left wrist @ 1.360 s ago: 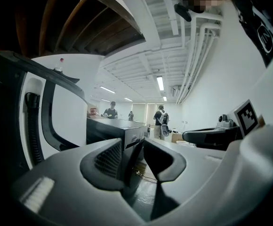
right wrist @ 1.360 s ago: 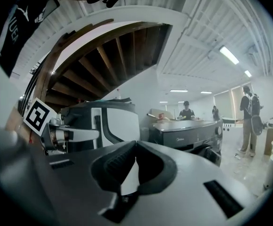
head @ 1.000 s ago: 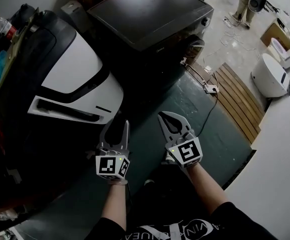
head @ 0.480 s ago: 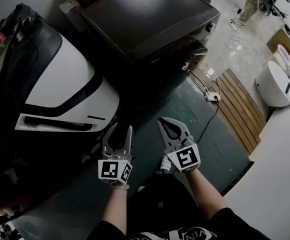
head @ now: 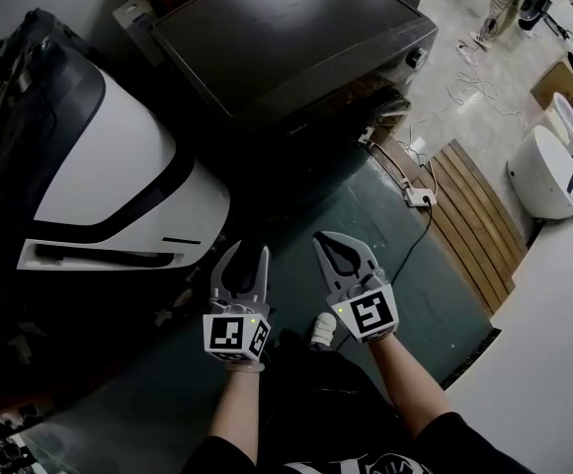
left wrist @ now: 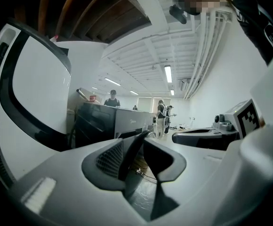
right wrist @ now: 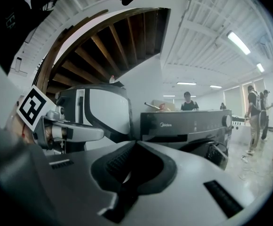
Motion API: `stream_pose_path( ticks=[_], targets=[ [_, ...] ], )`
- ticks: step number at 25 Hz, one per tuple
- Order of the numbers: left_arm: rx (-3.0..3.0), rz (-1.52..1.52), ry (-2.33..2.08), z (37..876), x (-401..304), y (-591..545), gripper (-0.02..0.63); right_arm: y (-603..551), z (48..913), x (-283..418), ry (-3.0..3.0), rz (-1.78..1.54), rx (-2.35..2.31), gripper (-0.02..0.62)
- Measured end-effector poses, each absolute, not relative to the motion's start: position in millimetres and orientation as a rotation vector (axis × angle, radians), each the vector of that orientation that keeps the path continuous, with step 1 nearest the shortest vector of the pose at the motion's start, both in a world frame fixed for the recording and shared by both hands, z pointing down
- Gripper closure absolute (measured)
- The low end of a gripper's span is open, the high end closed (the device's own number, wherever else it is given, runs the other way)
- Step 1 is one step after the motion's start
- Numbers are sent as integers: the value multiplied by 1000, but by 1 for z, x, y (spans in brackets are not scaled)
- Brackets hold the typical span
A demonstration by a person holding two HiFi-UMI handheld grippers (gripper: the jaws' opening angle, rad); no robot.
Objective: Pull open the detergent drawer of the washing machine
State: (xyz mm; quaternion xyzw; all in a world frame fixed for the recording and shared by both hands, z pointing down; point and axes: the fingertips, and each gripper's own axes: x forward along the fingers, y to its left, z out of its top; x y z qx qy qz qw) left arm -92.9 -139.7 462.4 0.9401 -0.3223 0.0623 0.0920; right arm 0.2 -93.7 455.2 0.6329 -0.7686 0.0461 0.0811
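Fingers released on left gripper, clenched empty on right gripper; I judged the washing machine unreached, detergent drawer unopened.

the right gripper, jaws pressed tip to tip, points at the dark washing machine ahead.

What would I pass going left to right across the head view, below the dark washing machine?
white and black machine → left claw, open → right claw, shut → wooden slat platform → white rounded appliance
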Motion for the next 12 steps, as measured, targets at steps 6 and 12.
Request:
stream_pose_path(
  ticks=[6,12],
  targets=[
    [2775,196,-980,464,-80,-149,476,-99,455,13,-2298,144,1897,584],
    [2762,187,-972,465,-60,-158,476,-109,451,28,-2299,119,1879,583]
  ],
)
